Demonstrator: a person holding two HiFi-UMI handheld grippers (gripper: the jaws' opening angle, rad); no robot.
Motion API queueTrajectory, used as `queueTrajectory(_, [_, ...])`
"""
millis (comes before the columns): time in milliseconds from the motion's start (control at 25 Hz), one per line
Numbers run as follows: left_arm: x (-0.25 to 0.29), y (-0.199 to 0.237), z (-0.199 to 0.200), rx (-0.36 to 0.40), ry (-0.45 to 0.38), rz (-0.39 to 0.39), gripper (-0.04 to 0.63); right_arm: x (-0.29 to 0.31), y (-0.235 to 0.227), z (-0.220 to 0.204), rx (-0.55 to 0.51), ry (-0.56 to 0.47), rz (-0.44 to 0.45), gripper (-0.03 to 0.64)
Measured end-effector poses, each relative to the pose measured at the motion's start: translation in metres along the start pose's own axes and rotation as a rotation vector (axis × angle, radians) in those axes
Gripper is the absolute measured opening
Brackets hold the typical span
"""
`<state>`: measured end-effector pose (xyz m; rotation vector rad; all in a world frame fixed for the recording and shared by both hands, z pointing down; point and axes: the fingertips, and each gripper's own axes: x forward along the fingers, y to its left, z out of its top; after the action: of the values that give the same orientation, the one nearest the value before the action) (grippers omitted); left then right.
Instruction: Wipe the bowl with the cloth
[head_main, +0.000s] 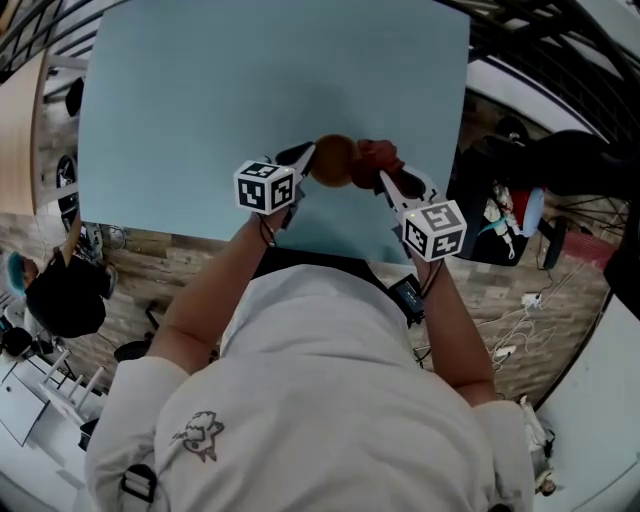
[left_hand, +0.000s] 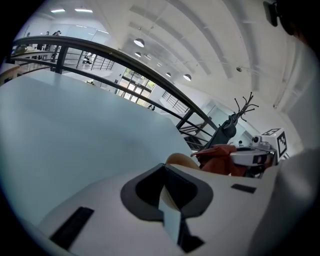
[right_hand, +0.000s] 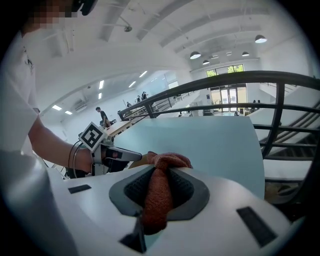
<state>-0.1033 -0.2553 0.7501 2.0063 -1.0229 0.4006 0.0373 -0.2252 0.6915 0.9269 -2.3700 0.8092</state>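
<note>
Head view puts both tools just ahead of our chest. Our left gripper (head_main: 305, 157) has its fingers shut on the tan bowl (head_main: 333, 162) at the rim, steadying it. Our right gripper (head_main: 387, 180) pinches the rust cloth (head_main: 378, 154) in its fingers, bunched against the bowl for wiping, over the blue surface (head_main: 200, 120).

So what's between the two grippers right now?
In the head view, the bowl, gripped by the left gripper, and the red cloth in the right gripper, bunched against it; no bare gap.
</note>
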Motion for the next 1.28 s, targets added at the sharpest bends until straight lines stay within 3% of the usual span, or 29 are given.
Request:
queueTrajectory(320, [0.017, 0.013, -0.025, 0.006, 0.054, 0.016, 0.017, 0.015, -0.008, -0.015, 0.023, 0.038, -0.008, 0.069])
queueTrajectory(880, [0.028, 0.027, -0.047, -0.052, 0.086, 0.028, 0.021, 0.016, -0.002, -0.021, 0.041, 0.043, -0.017, 0.069])
queueTrajectory(960, [0.028, 0.029, -0.049, -0.060, 0.091, 0.027, 0.107, 0.015, -0.002, -0.021, 0.040, 0.039, -0.024, 0.069])
queueTrajectory(1280, [0.016, 0.023, -0.044, -0.028, 0.057, 0.038, 0.132, -0.005, 0.004, -0.020, 0.015, 0.012, -0.045, 0.069])
